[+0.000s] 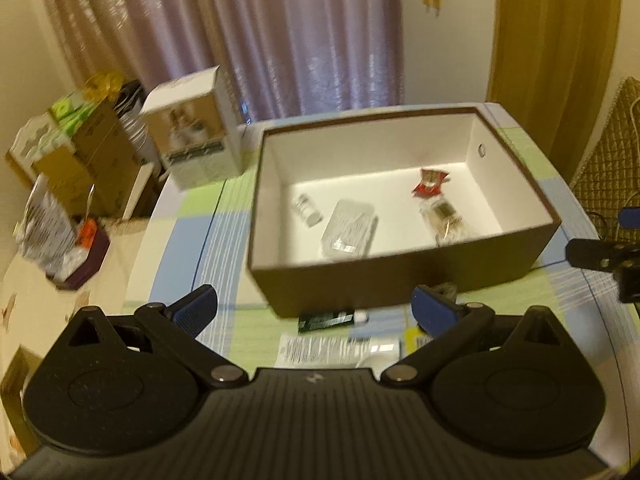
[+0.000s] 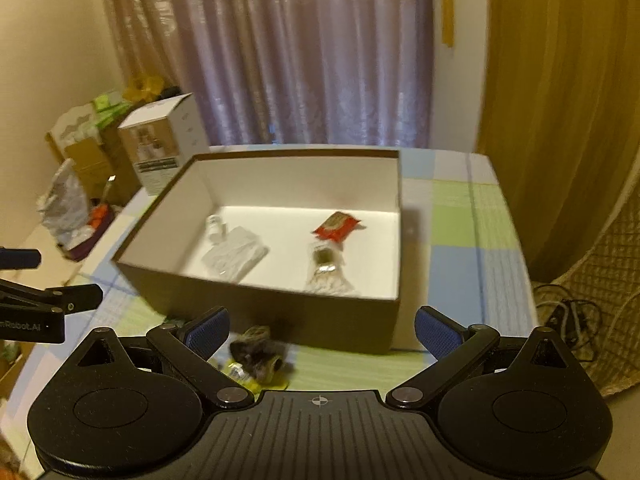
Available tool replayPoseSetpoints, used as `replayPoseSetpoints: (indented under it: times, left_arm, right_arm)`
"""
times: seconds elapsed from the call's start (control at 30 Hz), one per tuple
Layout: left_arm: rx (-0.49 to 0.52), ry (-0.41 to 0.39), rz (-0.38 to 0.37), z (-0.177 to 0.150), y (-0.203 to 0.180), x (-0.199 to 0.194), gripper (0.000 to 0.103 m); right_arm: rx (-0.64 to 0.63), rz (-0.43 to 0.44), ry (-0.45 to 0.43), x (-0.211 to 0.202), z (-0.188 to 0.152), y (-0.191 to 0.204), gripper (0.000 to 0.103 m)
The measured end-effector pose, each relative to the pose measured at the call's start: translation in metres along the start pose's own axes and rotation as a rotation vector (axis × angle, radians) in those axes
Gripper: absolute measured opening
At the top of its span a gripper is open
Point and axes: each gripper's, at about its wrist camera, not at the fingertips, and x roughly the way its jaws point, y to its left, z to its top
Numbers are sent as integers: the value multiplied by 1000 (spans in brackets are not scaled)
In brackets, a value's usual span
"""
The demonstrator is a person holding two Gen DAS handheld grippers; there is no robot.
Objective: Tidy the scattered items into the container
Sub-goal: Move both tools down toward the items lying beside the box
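A brown box (image 1: pixel 400 276) with a white inside stands on the checked tablecloth; in the right wrist view the box (image 2: pixel 280 316) lies just ahead. Inside lie a small white bottle (image 1: pixel 306 210), a clear plastic pack (image 1: pixel 350 230), a red packet (image 1: pixel 430 182) and a clear wrapped snack (image 1: pixel 444 220). In front of the box lie a dark tube (image 1: pixel 328 320), a white tube (image 1: pixel 340 348) and a yellow item (image 1: pixel 414 338). A dark fuzzy bundle (image 2: pixel 256 354) rests on a yellow packet (image 2: pixel 240 372). My left gripper (image 1: pixel 316 312) hangs open above the tubes. My right gripper (image 2: pixel 322 334) is open and empty.
A white product carton (image 1: pixel 192 136) stands at the table's far left corner. Cardboard boxes (image 1: pixel 80 148) and a plastic bag (image 1: pixel 48 232) crowd the floor to the left. Curtains hang behind. A woven chair (image 2: pixel 600 300) and cables (image 2: pixel 568 316) sit to the right.
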Motion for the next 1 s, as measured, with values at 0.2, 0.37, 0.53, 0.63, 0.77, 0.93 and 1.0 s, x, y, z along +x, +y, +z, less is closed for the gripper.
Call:
replayPoseSetpoints:
  times: [0.2,0.37,0.53,0.63,0.77,0.93,1.0]
  left_arm:
    - [-56,41,9,-32,21,-4,102]
    - [-52,74,-14,-54,36,6,102]
    - [-41,132,-89,-74,53,26,102]
    - [-25,161,-129,-81,61,37,102]
    - [19,175,-176,-82,69,52,102]
    - [50,175,-225,-79,77,68,102]
    - [57,178,-240,-79,81,73,102]
  right_arm:
    - [-26,31,7,0,-24,9,103]
    - [33,45,46,13,-47,13,103]
    - [226,110,126,37,-71,5,103]
    - [422,194,151,54,-85,-8,103]
    - [698,294,148,76,-101,-25,103]
    - [918,304,173,101,-118,-38,103]
    - [961,291,181,109,-122,-40,91]
